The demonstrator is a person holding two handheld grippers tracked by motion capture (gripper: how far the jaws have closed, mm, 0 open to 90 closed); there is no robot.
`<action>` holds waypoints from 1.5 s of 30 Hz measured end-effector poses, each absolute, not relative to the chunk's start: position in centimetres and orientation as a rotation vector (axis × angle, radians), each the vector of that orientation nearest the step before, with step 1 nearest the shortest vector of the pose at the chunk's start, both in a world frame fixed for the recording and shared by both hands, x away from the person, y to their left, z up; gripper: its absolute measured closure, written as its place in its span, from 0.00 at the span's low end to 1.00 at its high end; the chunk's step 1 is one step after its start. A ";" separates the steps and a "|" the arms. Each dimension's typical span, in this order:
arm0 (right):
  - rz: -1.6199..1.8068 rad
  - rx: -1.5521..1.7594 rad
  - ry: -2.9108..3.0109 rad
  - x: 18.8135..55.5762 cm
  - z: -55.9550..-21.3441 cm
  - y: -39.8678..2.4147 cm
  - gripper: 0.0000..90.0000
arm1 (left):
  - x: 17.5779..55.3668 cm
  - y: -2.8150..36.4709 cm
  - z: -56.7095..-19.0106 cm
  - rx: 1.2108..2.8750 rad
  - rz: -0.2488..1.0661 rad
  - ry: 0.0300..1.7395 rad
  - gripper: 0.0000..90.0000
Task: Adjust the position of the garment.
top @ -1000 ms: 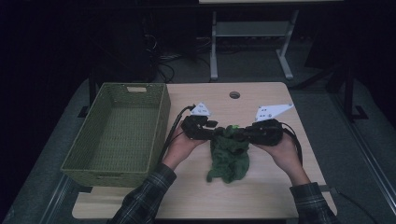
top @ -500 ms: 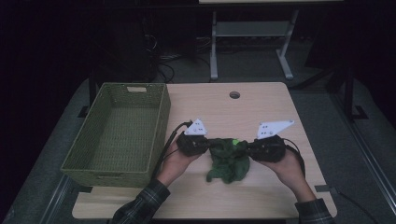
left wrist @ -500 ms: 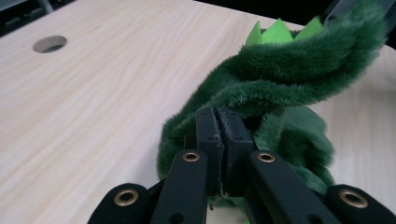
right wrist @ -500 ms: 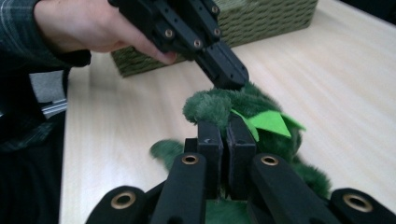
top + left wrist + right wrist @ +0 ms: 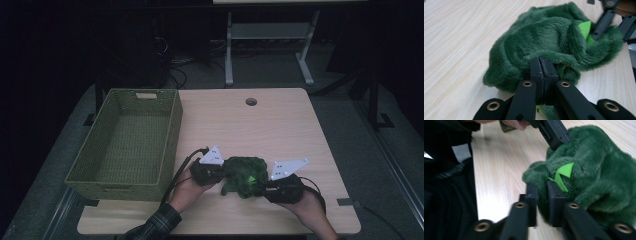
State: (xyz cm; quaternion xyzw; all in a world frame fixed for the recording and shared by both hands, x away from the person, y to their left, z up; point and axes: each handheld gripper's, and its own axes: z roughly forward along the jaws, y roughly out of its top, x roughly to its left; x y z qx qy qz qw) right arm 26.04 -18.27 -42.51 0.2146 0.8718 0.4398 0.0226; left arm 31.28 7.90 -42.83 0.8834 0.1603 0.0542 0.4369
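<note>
Two grippers work on one green plush [image 5: 245, 175], which lies on the desk [image 5: 280, 125] near its front edge, well apart from the basket [image 5: 125, 145] at the left edge. Our left gripper [image 5: 541, 68] has its jaws fully together on a fold of the plush edge. Our right gripper [image 5: 542, 192] has just been opening; a fold of fur is between its jaws, with a small gap, and we cannot tell if the pads press it.

We think the main danger is a lift now: the plush would hang from the left side only and swing. The left grip takes only a thin fold, so the fur could slip out. The light green tag [image 5: 562, 173] beside the right jaws could also be caught instead of the fur.
</note>
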 end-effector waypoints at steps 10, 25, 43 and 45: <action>1.455 0.708 2.534 25.8 -39.3 -21.7 0.71 | 31.3 7.6 -43.0 2.218 0.140 0.378 1.00; 1.370 0.859 2.570 30.6 -40.4 -22.5 0.70 | 31.4 7.6 -43.0 2.211 0.126 0.382 1.00; 1.312 0.864 2.577 28.8 -41.3 -23.1 1.00 | 30.7 8.4 -42.4 2.190 0.125 0.373 1.00; 1.321 0.868 2.593 28.3 -41.6 -23.4 1.00 | 30.4 8.9 -42.3 2.181 0.115 0.374 1.00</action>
